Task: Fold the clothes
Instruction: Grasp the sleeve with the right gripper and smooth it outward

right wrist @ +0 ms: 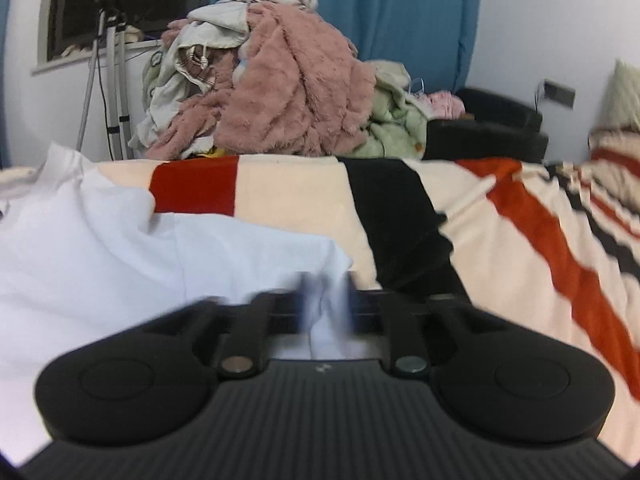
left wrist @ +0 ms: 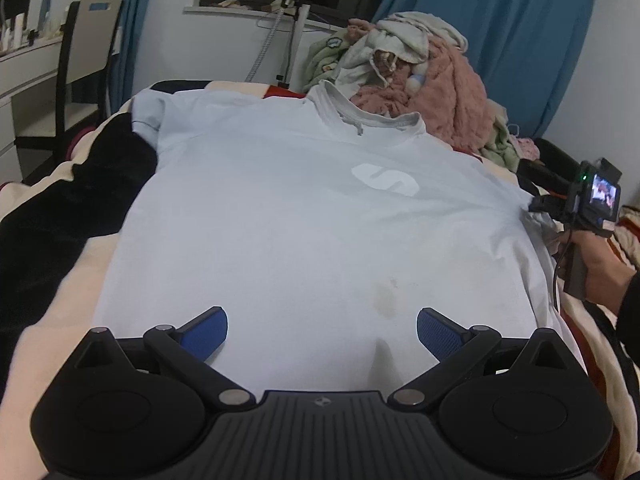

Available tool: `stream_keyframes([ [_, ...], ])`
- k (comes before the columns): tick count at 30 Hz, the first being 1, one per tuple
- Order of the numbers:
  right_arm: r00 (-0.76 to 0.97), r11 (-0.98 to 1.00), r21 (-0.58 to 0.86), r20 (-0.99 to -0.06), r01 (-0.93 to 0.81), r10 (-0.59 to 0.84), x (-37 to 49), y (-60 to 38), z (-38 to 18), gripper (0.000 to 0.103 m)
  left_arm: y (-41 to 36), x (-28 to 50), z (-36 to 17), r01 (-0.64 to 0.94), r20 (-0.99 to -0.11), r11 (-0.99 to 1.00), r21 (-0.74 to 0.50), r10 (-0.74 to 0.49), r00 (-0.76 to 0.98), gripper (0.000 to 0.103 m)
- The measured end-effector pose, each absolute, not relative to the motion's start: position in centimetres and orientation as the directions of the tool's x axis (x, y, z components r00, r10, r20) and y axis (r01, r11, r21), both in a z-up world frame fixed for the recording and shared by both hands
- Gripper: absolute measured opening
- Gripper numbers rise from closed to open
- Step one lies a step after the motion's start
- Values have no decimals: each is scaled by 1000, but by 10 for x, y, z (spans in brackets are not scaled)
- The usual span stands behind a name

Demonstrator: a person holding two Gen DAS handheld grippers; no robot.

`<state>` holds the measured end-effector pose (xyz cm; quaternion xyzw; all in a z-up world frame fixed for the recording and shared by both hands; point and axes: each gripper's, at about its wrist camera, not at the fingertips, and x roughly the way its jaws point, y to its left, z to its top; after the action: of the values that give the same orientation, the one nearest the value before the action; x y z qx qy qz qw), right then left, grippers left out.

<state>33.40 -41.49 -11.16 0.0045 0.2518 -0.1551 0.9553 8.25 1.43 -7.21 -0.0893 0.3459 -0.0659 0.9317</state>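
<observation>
Striped bed blanket (right wrist: 304, 200) carries our T-shirt (left wrist: 304, 216) flat ahead of the left tongs (left wrist: 322, 332), spread wide and empty, while the right tongs (right wrist: 326, 312) pinch its sleeve (right wrist: 256, 248); next, we judge, fold that sleeve inward.

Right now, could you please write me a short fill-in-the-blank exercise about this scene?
1. The right gripper is shut on the pale blue t-shirt's ____.
2. The left gripper hovers over the shirt with its jaws ____.
3. The fluffy ____ robe tops the clothes pile.
4. The curtains are ____.

Missing words: sleeve; open; pink; blue
</observation>
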Motion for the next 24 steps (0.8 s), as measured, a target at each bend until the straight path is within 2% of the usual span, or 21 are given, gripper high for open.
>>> stream_keyframes([
  [1, 824, 949, -59, -482, 309, -298, 328, -414, -109, 80, 13, 82, -72, 71, -631, 976, -206, -188, 753, 102],
  [2, 831, 948, -50, -468, 314, -300, 320, -413, -104, 83, 11, 81, -72, 82, -629, 977, -199, -191, 754, 102],
  [8, 884, 963, 60, -414, 262, -215, 242, -398, -55, 82, 6, 63, -62, 132, -591, 973, -187, -219, 776, 101],
  [14, 914, 947, 236, -388, 219, -115, 115, -378, 6, 82, 7, 38, -50, 188, -574, 955, -227, -288, 767, 100],
  [17, 937, 928, 335, -346, 164, -41, 42, -368, 25, 82, 6, 22, -47, 251, -573, 932, -262, -360, 736, 98],
  [21, 959, 893, 444, -278, 77, 56, -37, -362, 25, 83, -8, 6, -47, 344, -576, 876, -337, -481, 661, 96],
  [24, 971, 849, 525, -229, 63, 69, -69, -363, 21, 85, -29, -3, -51, 390, -588, 840, -378, -543, 599, 90],
])
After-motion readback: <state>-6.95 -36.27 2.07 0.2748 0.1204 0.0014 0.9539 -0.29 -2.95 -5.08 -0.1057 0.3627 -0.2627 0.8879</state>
